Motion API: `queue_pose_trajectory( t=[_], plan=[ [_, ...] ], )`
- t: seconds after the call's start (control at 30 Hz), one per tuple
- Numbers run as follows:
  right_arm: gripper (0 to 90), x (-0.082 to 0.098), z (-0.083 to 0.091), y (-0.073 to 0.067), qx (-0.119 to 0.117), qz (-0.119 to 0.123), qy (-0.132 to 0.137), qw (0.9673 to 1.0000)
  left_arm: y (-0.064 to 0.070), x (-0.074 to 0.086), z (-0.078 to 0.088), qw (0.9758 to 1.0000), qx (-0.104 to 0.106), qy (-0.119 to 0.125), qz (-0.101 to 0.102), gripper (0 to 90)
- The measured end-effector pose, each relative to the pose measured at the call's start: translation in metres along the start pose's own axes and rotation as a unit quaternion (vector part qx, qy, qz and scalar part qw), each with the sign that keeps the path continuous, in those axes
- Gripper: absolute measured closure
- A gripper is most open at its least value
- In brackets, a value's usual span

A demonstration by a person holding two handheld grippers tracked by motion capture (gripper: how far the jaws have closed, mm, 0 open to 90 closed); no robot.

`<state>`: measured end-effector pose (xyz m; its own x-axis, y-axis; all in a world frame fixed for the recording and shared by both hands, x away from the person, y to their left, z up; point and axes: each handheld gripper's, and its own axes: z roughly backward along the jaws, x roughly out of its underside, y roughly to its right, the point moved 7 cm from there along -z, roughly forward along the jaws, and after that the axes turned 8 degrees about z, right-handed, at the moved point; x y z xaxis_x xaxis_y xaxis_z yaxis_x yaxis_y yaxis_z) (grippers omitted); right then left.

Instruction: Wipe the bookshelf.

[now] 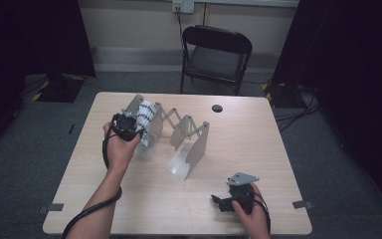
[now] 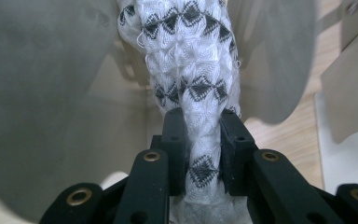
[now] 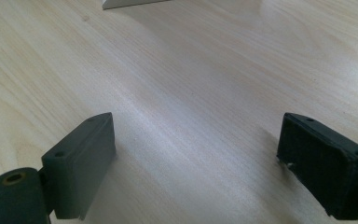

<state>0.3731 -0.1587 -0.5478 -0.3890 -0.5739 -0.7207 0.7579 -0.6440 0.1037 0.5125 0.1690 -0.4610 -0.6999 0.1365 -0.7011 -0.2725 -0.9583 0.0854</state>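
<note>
A: High view first?
B: Pale wooden tabletop (image 1: pixel 229 199), with a grey expanding rack (image 1: pixel 189 144) standing left of centre, its plates fanned from the far left corner toward the middle. Left gripper (image 1: pixel 129 123) up at the rack's far-left end, clamped on a rolled white cloth with black diamonds (image 1: pixel 147 115) that leans between the plates there. Right gripper (image 1: pixel 224 201) low near the near right corner, just above the tabletop, well apart from the rack. Black folding chair (image 1: pixel 216 57) beyond the far edge; small dark hole (image 1: pixel 217 108) near the far edge, right of centre.

A: And the left gripper view?
B: Left gripper (image 2: pixel 204 144) narrow, both pads pressed into the rolled cloth (image 2: pixel 191 56), squeezing it to a waist. Roll rising upright from between the jaws, flanked by grey rack plates (image 2: pixel 37 93) on either side. Strip of tabletop (image 2: pixel 284 135) showing at the right.

A: Right gripper view?
B: Right gripper (image 3: pixel 196 158) spread wide, nothing between the pads, bare wood grain of the tabletop (image 3: pixel 191 70) beneath. Corner of the rack's pale base (image 3: pixel 130 3) just at the top edge.
</note>
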Motion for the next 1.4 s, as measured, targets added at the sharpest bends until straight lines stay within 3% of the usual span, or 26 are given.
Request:
queue_pose_trajectory(
  t=[0.27, 0.63, 0.87, 1.13, 1.4],
  plan=[
    [10.6, 0.000, 0.000, 0.000, 0.000, 0.001, 0.000, 1.0000, -0.008, 0.031, -0.016, 0.9995, -0.005, -0.029, 0.011, 75.0],
    [10.6, 0.000, 0.000, 0.000, 0.000, 0.000, 0.000, 1.0000, -0.016, 0.061, -0.020, 0.9987, 0.006, -0.047, 0.022, 74.7],
    [10.6, 0.000, 0.000, 0.000, 0.000, 0.000, 0.000, 1.0000, -0.017, 0.084, -0.011, 0.9981, 0.024, -0.047, 0.031, 73.5],
    [10.6, 0.000, 0.000, 0.000, 0.001, 0.000, 0.000, 1.0000, -0.018, 0.101, 0.005, 0.9980, 0.033, -0.052, 0.014, 71.7],
    [10.6, 0.000, 0.000, -0.001, 0.002, -0.001, 0.000, 1.0000, -0.011, 0.121, 0.023, 0.9971, 0.057, -0.051, 0.003, 69.9]
  ],
)
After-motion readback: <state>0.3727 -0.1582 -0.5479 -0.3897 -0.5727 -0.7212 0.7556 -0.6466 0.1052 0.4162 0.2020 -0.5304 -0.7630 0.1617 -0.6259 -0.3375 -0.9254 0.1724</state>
